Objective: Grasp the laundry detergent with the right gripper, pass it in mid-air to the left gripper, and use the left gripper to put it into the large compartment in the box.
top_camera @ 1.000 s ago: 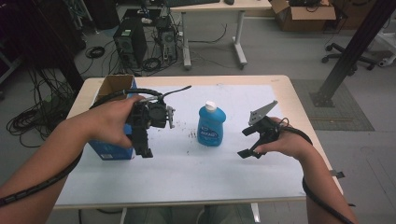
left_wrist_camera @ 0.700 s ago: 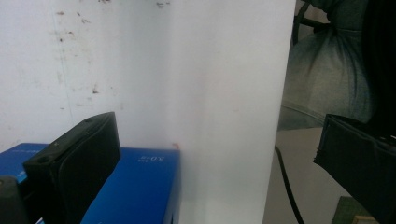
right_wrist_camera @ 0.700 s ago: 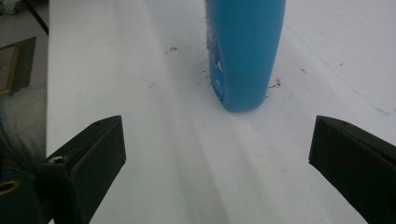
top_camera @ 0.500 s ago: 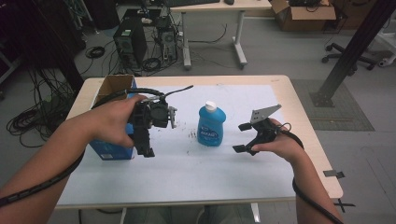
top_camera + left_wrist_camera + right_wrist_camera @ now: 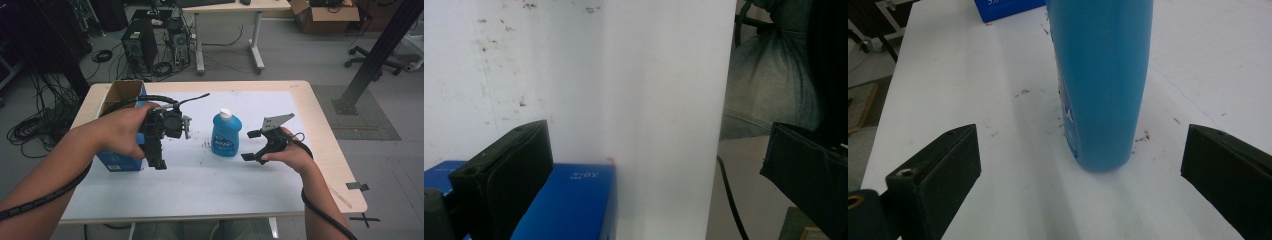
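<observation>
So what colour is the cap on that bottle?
White, on a blue bottle; the cap shows best in the high view.

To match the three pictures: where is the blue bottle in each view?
High view: blue bottle stands upright mid-table, left of the right gripper.
Left gripper view: not in it.
Right gripper view: bottle rises centre, between the open jaws.
Shared landmark: blue box.
</observation>
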Motion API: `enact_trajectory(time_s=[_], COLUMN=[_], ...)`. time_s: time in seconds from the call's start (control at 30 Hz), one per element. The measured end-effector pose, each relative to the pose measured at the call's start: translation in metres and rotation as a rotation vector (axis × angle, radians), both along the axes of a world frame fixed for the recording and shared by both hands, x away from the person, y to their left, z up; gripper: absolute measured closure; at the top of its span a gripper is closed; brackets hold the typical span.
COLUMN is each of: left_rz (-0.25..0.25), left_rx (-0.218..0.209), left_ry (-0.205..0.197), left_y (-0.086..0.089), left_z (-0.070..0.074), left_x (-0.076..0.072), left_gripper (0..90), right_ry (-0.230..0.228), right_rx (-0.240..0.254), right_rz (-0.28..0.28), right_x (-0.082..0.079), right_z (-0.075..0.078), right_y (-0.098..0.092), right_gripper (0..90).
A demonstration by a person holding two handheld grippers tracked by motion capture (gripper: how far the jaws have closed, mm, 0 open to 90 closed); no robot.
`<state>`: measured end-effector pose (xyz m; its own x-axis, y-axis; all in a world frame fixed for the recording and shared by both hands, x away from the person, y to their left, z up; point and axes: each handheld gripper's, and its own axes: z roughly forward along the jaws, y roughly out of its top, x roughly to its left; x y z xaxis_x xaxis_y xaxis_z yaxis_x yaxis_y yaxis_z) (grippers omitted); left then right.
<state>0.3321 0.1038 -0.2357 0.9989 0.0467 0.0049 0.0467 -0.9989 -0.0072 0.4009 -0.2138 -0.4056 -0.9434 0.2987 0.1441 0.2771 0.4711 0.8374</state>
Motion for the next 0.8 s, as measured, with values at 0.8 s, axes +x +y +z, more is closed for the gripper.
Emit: enact_trajectory(time_s=[0.8], left_rz=[0.012], left_rx=[-0.006], left_ry=[0.014], left_y=[0.009], left_z=[-0.003], left_x=[-0.003], left_gripper=[0.2], right_ry=[0.015], right_rx=[0.065], right_rz=[0.043], right_x=[0.014], right_z=[-0.012], right_y=[0.025], right_gripper=[1.8])
